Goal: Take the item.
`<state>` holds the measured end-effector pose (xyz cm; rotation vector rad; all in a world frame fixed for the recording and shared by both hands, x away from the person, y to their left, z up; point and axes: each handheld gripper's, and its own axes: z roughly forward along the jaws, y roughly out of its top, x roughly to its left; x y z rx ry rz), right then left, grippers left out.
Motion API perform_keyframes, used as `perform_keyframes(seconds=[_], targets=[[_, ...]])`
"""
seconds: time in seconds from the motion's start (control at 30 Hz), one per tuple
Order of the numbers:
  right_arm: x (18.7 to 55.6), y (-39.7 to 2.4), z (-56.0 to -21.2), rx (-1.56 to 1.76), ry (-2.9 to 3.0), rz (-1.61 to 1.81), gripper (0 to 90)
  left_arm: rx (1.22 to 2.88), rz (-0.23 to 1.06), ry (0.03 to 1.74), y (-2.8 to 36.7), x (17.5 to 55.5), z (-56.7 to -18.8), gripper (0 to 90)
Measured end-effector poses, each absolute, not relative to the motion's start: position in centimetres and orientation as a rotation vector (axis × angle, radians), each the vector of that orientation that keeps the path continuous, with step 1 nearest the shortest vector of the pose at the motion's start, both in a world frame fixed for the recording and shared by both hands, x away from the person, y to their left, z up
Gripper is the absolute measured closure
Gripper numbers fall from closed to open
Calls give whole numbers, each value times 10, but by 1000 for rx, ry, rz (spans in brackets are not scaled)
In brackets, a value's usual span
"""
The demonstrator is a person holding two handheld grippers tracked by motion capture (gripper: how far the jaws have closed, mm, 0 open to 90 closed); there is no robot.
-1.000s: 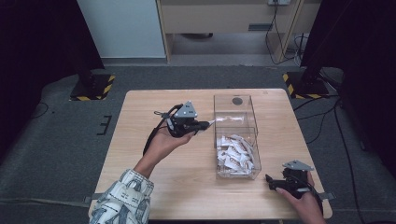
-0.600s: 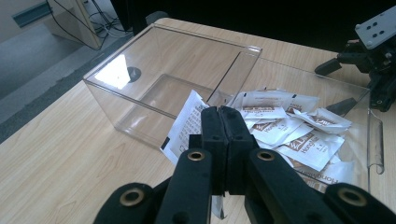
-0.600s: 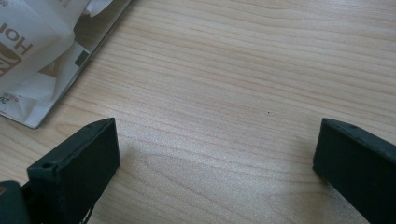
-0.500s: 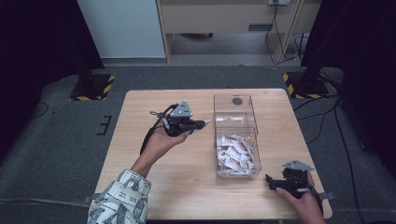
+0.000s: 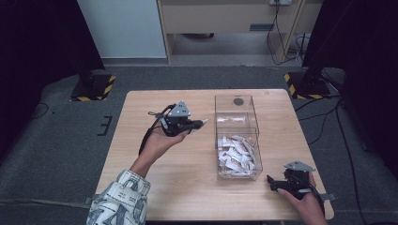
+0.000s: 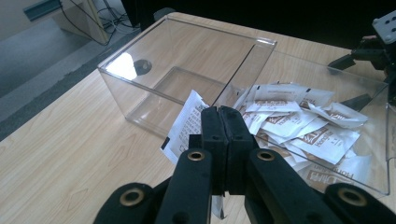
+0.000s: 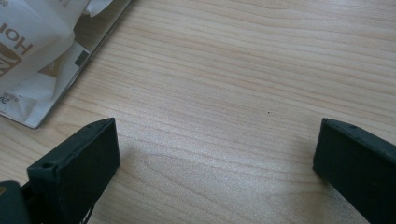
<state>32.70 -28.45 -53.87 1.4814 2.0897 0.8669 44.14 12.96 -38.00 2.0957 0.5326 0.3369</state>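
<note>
The left gripper was clenched on one white sachet, just beside the near wall of the clear box. Its jaws hid much of the sachet, and the print on it was too small to read. The other sachets lay heaped in one compartment; the far one held none. The right gripper rested near the table corner, its jaws released and wide, their tips cut off in its own view.
</note>
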Motion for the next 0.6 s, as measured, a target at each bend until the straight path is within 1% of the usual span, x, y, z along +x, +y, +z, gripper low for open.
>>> perform_keyframes(seconds=[0.6], targets=[[327,-284,-539,1481,2088,867,8,2093,347,580,146,448,-390,890]])
